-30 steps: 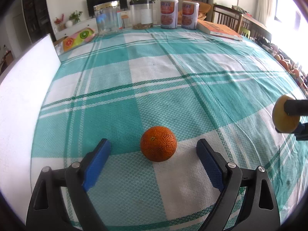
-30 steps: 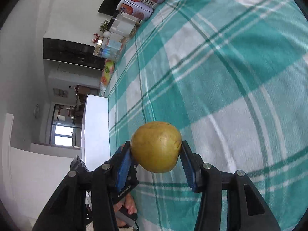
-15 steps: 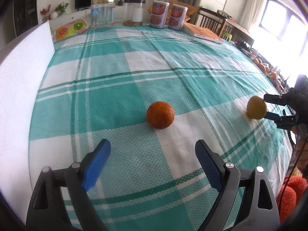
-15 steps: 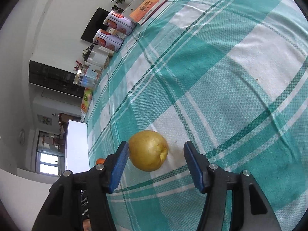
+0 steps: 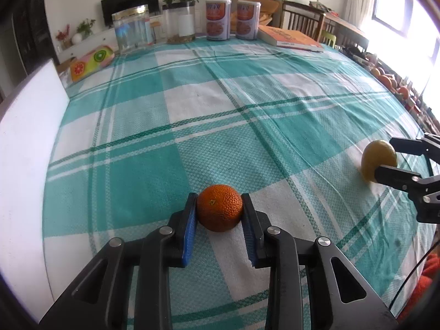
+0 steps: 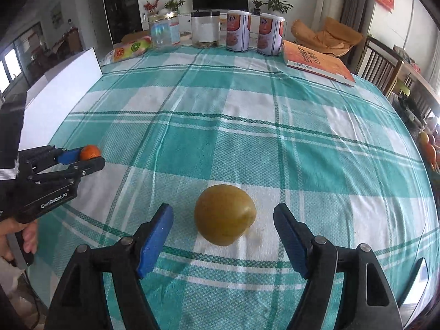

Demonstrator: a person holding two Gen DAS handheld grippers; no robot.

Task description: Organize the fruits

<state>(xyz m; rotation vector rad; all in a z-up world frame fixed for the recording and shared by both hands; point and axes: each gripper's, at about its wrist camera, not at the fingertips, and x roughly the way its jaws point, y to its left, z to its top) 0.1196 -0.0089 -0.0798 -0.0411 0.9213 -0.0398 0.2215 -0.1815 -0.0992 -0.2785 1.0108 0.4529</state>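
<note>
Orange (image 5: 219, 208): on the checked tablecloth (image 5: 192, 115), at 6 o'clock in the left wrist view. The left gripper (image 5: 219, 211) is clamped on it, a blue pad pressed flat to each side. Its underside is hidden by the curve of the fruit, so whether it touches the cloth cannot be told. In the right wrist view only a sliver shows at 9 o'clock, the rest behind the finger.

Yellow-green fruit (image 6: 225, 214): resting on a white square of the cloth, at 6 o'clock in the right wrist view, with a dimple on its right side. What kind of fruit it is cannot be made out. The right gripper (image 6: 223, 228) sits astride it, jaws opening, and a clear gap shows on each side between pad and fruit; nothing is gripped. In the left wrist view it lies at 3 o'clock, partly covered by a black finger.

Hand (image 6: 19, 233): at 8 o'clock in the right wrist view, around the left gripper's handle, cut off by the frame edge.

White board (image 5: 24, 137): upright at 9 o'clock, its lower end cut off.

Far edge, 12 o'clock: glass jar (image 6: 164, 29), clear canister (image 6: 205, 29), two tins (image 6: 238, 31) with unreadable labels, orange book (image 6: 316, 62).

More fruit (image 5: 387, 81): at 2 o'clock in the left wrist view, washed out by window glare.
</note>
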